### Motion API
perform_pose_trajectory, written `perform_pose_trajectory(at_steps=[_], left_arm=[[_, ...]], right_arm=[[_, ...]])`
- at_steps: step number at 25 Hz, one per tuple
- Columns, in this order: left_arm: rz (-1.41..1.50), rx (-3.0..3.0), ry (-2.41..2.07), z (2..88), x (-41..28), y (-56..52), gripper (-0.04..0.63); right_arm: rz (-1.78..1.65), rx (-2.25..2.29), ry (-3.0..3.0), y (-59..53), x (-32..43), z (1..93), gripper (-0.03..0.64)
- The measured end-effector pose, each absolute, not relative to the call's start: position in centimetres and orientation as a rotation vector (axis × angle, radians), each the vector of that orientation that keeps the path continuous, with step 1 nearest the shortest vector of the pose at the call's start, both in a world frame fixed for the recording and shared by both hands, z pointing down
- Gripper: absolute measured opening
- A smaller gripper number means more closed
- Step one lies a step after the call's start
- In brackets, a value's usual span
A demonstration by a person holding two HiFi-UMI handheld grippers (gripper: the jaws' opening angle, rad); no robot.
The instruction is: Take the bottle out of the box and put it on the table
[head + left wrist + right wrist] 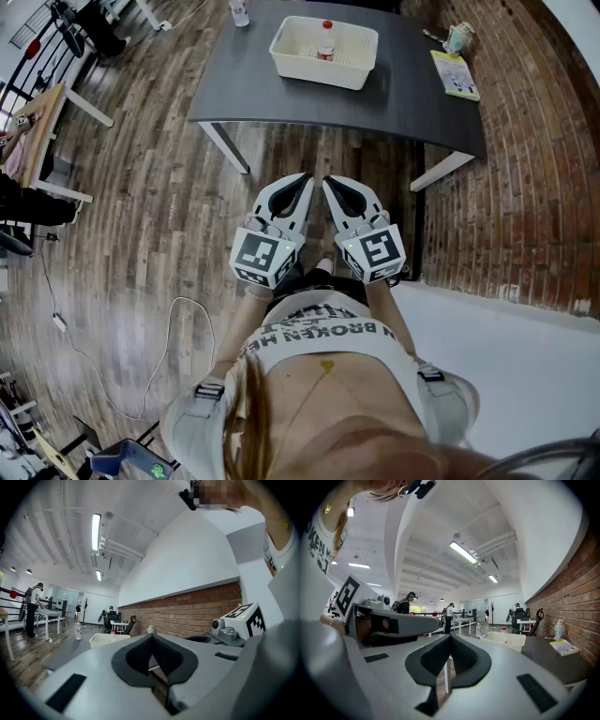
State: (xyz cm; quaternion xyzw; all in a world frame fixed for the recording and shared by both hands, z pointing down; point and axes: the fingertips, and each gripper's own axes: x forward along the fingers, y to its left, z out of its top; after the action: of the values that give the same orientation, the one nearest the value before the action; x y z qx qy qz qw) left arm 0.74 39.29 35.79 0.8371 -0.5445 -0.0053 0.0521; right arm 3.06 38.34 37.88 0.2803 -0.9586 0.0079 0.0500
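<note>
Left claw (305,180) and right claw (331,183) held side by side, close in front of torso (323,361), both pointing forward, about level. Tips angle inward, near each other; rear ends spread wider. Left claw: jaws together, nothing between. Right claw: jaws together, nothing between. Left marker cube (265,258) and right marker cube (375,251) face up. Forearms mostly hidden.

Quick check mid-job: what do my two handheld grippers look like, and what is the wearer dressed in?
Both the left gripper and right gripper have light grey, tapering shells with black pads lining the jaws. Each carries a white cube with black square markers. The person wears a white top with dark lettering.
</note>
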Motion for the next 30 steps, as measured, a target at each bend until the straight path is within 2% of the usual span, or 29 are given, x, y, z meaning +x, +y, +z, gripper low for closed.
perform_pose_trajectory(at_steps=[16,30], left_arm=[[-0.033,2.515,-1.623,37.0,2.5,37.0,0.003],[-0.085,2.518,-1.554,37.0,-2.2,30.5,0.003]], right_arm=[[0.063,0.869,-2.937,35.8,4.9,38.5,0.009],[0.066,0.88,-2.928,29.7,-0.5,38.3,0.009]])
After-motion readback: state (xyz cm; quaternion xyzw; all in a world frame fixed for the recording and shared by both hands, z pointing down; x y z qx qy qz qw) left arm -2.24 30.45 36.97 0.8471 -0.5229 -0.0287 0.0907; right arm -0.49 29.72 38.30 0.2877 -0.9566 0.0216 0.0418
